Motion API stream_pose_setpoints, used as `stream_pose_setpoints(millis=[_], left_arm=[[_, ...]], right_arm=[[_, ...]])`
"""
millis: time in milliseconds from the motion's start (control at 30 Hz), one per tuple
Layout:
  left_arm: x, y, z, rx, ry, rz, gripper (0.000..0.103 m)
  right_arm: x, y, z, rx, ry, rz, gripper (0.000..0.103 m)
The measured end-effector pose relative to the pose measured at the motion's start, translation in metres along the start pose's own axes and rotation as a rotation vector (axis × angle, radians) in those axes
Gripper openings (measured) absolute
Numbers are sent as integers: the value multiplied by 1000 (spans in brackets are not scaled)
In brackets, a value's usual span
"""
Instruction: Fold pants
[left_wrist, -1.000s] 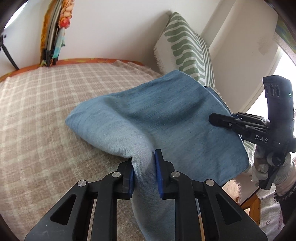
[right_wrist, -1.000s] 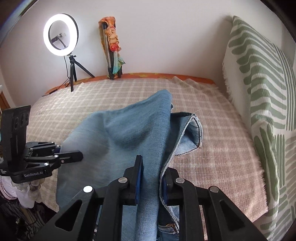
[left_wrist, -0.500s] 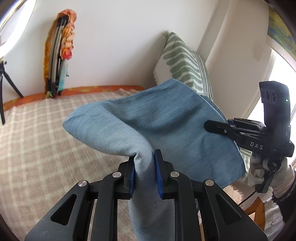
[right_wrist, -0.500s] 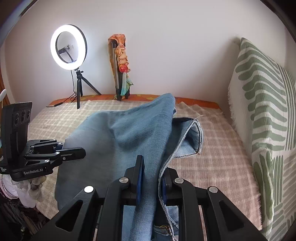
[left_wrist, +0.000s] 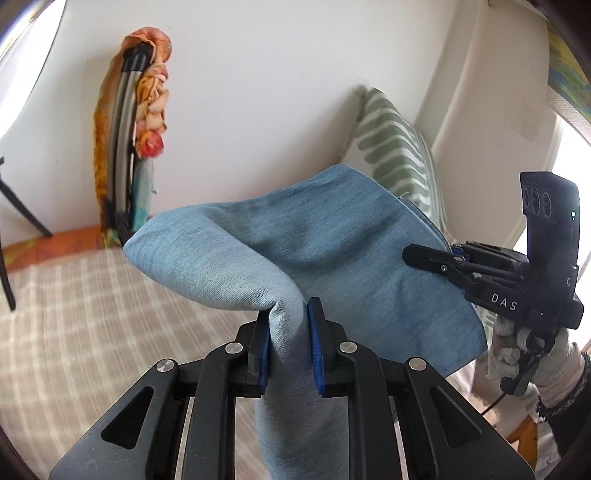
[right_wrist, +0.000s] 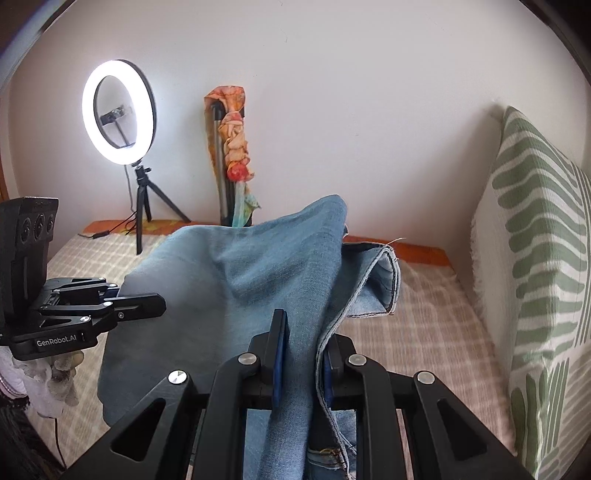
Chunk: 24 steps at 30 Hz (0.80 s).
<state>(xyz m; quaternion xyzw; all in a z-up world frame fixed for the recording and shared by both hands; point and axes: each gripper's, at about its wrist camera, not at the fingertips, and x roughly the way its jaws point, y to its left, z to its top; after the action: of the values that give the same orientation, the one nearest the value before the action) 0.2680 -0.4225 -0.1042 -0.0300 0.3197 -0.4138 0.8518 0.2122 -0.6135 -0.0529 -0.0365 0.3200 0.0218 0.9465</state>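
1. the light blue denim pants (left_wrist: 332, 258) hang in the air between the two tools, above the beige checked bedspread (left_wrist: 92, 314). the far fold sags back toward the bed.
2. the left gripper (left_wrist: 288, 347) has its blue pads drawn narrow on a bunched pinch of denim. the right gripper (right_wrist: 304, 350) is likewise closed on a thick gather that includes a stitched hem edge.
3. risk: the left pinch is only a small ridge of cloth, so the weight of the hanging denim could pull it out of the pads if the lift is jerked.
4. risk: the right grip seems to hold several layers. an inner layer may slide free, leaving the fold uneven.
5. risk: if the two hands travel at unequal pace, the span between them could twist and land creased.
6. risk: the green-and-white striped pillow (right_wrist: 535, 277) stands near the right side. a wide swing could drag the cloth over it.
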Motion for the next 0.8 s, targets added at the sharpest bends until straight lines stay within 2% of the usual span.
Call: stream_pose_setpoints(millis=[133,367,533,667,800], left_arm=[[26,18,28,4,-1,21,16],[75,42,57,-7,16,55,16],[109,57,60,-36,49,74,16],[140,72,51,-74,126,95,16],[152,82,44,-71,161,143,18]], right_arm=[[34,-11,25,1,-8,-18,15],[96,-30,57,2,8,-50,15],[142,-45,65,5,47,-81,15],[177,-53,65,14,81,-105,12],[209,-55,56,-21,131,-189,13]])
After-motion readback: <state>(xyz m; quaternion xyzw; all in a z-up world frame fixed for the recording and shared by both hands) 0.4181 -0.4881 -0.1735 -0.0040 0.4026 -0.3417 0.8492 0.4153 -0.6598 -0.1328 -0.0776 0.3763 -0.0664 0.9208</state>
